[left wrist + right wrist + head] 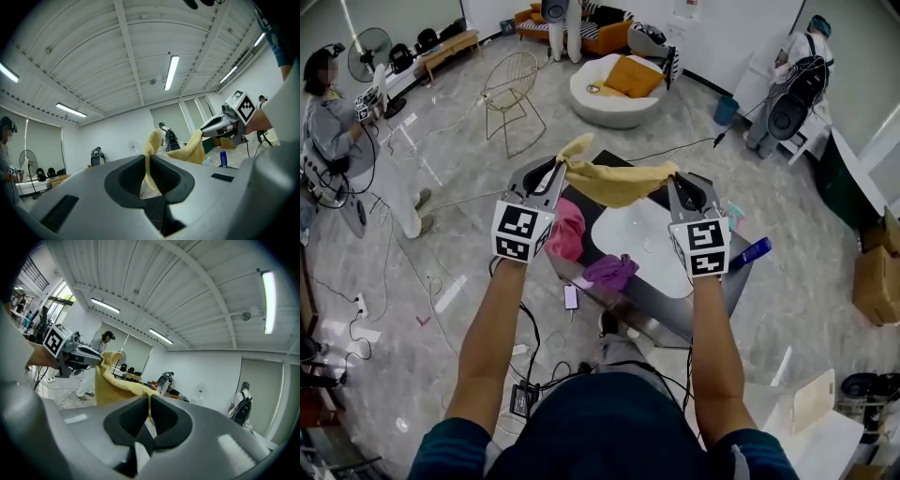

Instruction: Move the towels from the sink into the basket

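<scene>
The yellow towel [614,183], held up above the sink [630,236], is best carried with both ends kept level and lightly taut so that no fold is dragged across the rim; the left gripper [559,169] and right gripper [672,178] are each clamped, jaws nearly together, on one end of it.

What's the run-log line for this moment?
left gripper: shut on yellow towel | right gripper: shut on yellow towel | yellow towel: slung between both, held above sink
</scene>
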`<action>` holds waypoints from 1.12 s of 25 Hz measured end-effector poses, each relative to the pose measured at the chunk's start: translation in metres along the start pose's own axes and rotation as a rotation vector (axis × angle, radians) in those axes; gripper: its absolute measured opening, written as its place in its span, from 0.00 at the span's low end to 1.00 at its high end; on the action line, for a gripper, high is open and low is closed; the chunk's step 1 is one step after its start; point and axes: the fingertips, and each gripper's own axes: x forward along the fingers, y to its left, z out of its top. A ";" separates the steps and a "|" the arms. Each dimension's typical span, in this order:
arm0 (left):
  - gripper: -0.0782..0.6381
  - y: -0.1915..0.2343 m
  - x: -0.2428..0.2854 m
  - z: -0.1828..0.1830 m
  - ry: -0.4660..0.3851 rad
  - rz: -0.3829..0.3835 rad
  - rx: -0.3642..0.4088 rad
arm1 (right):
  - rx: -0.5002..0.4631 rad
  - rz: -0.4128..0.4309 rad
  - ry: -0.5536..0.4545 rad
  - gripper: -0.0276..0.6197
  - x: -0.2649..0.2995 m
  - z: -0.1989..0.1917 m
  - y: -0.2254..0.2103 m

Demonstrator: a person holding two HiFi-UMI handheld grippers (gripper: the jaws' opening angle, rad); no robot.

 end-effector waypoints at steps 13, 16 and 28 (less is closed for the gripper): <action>0.16 -0.040 -0.020 0.024 -0.036 -0.065 0.001 | -0.028 -0.071 0.024 0.08 -0.064 0.002 -0.008; 0.16 -0.054 -0.017 0.029 -0.041 -0.088 0.000 | -0.023 -0.090 0.027 0.08 -0.078 0.002 -0.015; 0.16 -0.142 0.022 0.061 -0.050 -0.210 0.024 | 0.004 -0.199 0.063 0.08 -0.153 -0.026 -0.083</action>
